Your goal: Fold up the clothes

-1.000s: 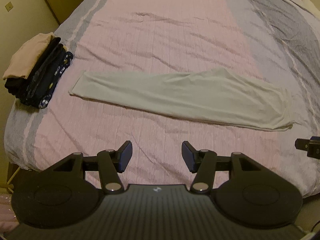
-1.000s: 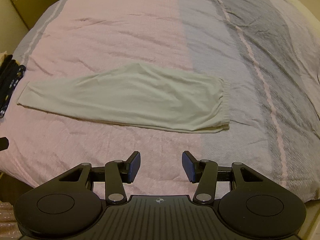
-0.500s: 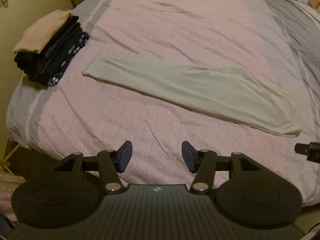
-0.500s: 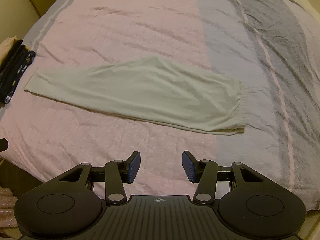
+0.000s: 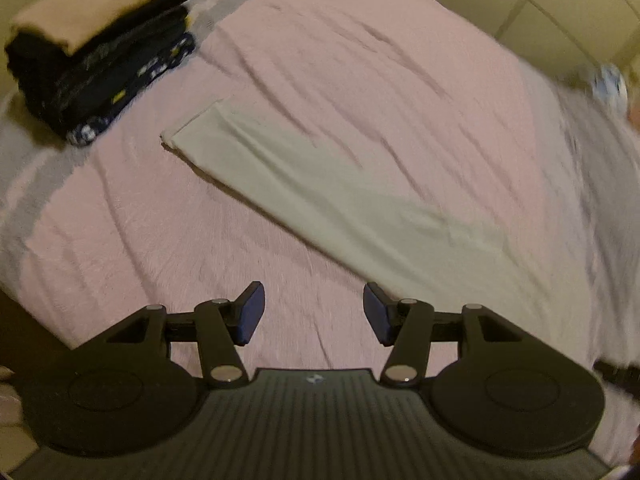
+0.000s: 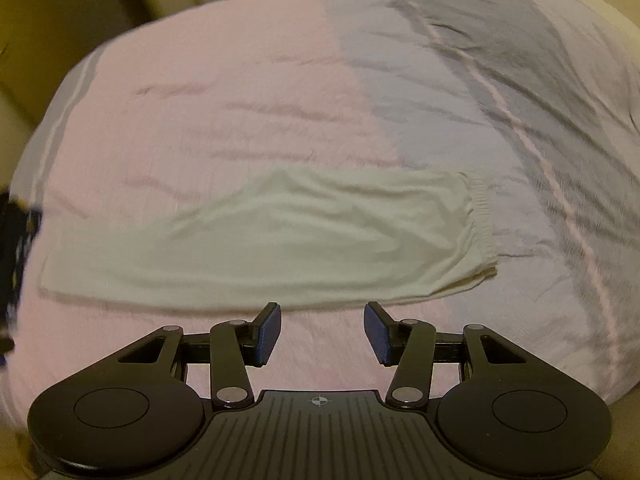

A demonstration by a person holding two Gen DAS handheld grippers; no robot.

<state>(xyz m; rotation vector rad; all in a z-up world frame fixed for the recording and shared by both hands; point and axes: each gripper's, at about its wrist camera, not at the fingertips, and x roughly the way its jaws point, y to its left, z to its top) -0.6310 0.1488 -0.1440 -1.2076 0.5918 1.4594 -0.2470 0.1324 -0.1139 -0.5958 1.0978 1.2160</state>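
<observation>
Both views blurred — pale trousers (image 6: 280, 248) flat on bed (image 6: 240, 100); left gripper (image 5: 313, 312), right gripper (image 6: 322, 332) fingers spread, empty.

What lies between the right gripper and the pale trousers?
Only bare pink bedcover separates the open right gripper from the pale trousers, in the right wrist view.

Left gripper (image 5: 313, 312): jaws spread wide, nothing between the blue pads (image 5: 251, 312), poised low and level. Right gripper (image 6: 322, 334): likewise agape and empty-handed, perhaps tilted slightly downward, though motion blur makes that uncertain.
</observation>
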